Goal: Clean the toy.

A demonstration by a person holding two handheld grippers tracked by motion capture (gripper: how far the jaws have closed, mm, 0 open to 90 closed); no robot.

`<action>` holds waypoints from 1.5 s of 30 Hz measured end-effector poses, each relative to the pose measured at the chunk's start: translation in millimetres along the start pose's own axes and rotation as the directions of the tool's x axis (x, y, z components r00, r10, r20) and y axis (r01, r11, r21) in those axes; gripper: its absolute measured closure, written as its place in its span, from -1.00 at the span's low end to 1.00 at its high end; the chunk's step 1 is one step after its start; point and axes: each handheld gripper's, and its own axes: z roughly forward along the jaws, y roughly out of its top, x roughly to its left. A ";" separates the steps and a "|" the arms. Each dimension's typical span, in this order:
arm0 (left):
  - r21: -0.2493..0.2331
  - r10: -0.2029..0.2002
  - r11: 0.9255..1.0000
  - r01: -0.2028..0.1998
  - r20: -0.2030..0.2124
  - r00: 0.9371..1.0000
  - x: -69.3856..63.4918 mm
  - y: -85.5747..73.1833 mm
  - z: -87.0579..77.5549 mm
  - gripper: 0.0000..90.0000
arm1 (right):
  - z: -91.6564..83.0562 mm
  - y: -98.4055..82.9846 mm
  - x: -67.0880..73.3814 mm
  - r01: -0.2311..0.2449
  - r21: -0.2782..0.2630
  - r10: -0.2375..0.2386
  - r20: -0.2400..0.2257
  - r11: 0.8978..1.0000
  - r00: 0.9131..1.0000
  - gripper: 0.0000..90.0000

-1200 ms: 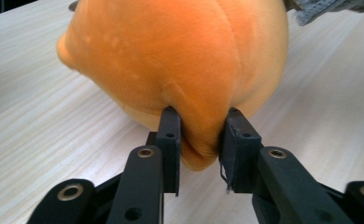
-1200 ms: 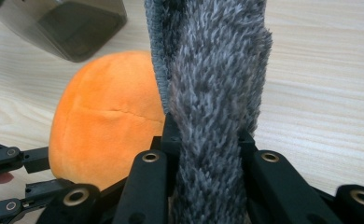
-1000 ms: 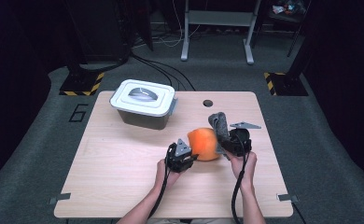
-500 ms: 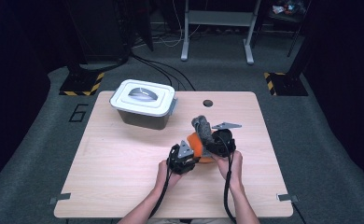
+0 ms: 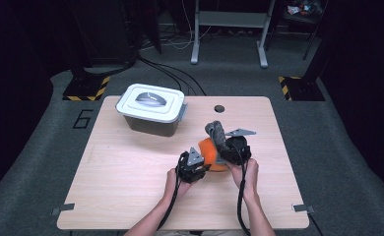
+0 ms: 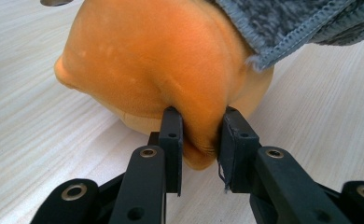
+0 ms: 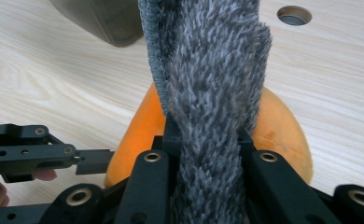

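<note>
Orange soft toy (image 5: 213,153) lies on the table (image 5: 121,187), right of centre, between the two grippers and close in front of the person's hands.

Left gripper (image 5: 196,166) sits at the toy's near-left side. In the left gripper view, its jaws pinch a fold of the orange plush (image 6: 171,70) at the toy's lower edge; the fabric bulges between the pads. The toy rests on the wood.

Right gripper (image 5: 228,147) is just right of the toy, jaws clamped on a grey cloth (image 5: 216,132). In the right gripper view the cloth (image 7: 208,93) stands up as a bunched, fluffy strip between the jaws, with a stitched hem along its left edge, and hangs over the toy (image 7: 283,130) behind it. In the left gripper view the hem of the cloth (image 6: 292,28) drapes across the toy's upper right; cloth and toy touch.

Lidded grey box (image 5: 153,109) stands at the table's far left, well apart from the toy. A round hole (image 5: 219,108) is in the tabletop beyond the grippers.
</note>
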 end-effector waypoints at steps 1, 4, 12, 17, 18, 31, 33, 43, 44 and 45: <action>-0.001 -0.004 1.000 0.004 -0.003 1.000 0.6 -0.5 0.5 0.61 | -0.7 -0.7 -2.2 -0.003 -0.008 0.003 0.007 1.000 1.000 0.68; -0.002 -0.002 1.000 0.002 -0.008 1.000 1.2 -1.0 1.1 0.61 | -2.2 -2.7 -6.2 -0.005 -0.013 0.005 0.016 1.000 1.000 0.68; 0.001 -0.005 1.000 0.005 -0.012 1.000 2.1 -2.6 2.0 0.61 | -6.8 -8.9 -17.7 -0.037 -0.019 0.038 0.055 0.999 0.998 0.68; 0.004 -0.017 1.000 0.017 -0.008 1.000 1.9 -3.4 2.6 0.61 | -7.2 -14.8 -31.7 -0.085 -0.017 0.086 0.075 0.996 0.994 0.68; 0.005 -0.017 1.000 0.017 -0.007 1.000 2.3 -3.7 2.6 0.61 | -7.2 -14.8 -31.7 -0.085 -0.017 0.086 0.075 0.996 0.994 0.68; 0.008 -0.031 0.999 0.031 -0.020 0.999 6.4 -9.8 4.2 0.61 | 11.4 -29.7 -58.8 -0.166 0.046 0.160 0.112 0.985 0.981 0.67; 0.012 -0.030 0.999 0.031 -0.018 0.999 6.4 -9.5 3.9 0.61 | 12.2 -29.7 -58.9 -0.184 0.052 0.177 0.115 0.981 0.977 0.67; 0.012 -0.037 0.999 0.037 -0.014 0.999 6.2 -10.1 4.3 0.61 | 26.9 -41.9 -72.2 -0.227 0.107 0.211 0.138 0.968 0.968 0.67; 0.010 -0.032 0.999 0.032 -0.019 0.999 6.1 -10.0 4.4 0.61 | 28.8 -43.3 -73.1 -0.228 0.114 0.211 0.139 0.967 0.967 0.67; 0.010 -0.037 0.999 0.037 -0.017 0.999 5.6 -10.0 4.4 0.61 | 31.3 -44.8 -73.9 -0.230 0.124 0.212 0.142 0.965 0.967 0.67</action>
